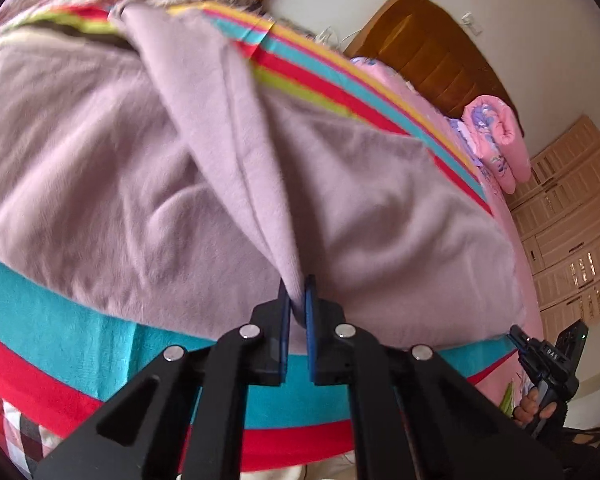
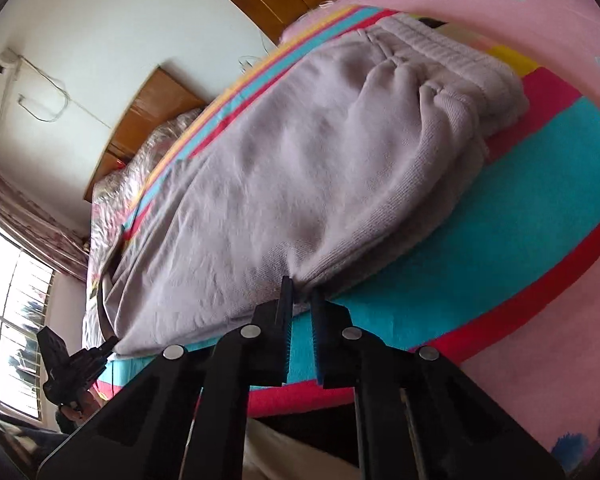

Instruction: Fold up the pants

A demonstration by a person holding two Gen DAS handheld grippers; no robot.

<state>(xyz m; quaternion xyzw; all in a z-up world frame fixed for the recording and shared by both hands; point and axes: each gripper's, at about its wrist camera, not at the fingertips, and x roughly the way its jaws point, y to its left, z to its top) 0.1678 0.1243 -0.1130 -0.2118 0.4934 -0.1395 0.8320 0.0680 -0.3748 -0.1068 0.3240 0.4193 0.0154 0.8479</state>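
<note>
On the bed, over a striped towel (image 2: 520,200), lay the mauve pants (image 2: 300,168), waistband toward the far pink sheet (image 2: 480,12). Left gripper (image 1: 298,300): fingers nearly closed, pinching a raised fold of pant fabric that rose in a taut ridge from the leg end. Right gripper (image 2: 302,300): fingers close together at the near hem edge; cloth seemed to sit at their tips, but whether it was truly caught I could not tell. Judged step: lifting the near edge to carry it over. To do it well, both grips likely need to rise together and level, keeping the edge straight, then travel across without dragging the lower layer or the towel. The left wrist view showed the pinched ridge, the rolled pink quilt (image 1: 496,140) and the wardrobe (image 1: 572,232), with the right gripper at its margin; the right wrist view alone showed the ribbed waistband (image 2: 452,60), the window (image 2: 12,320) and the pants' full spread.
</note>
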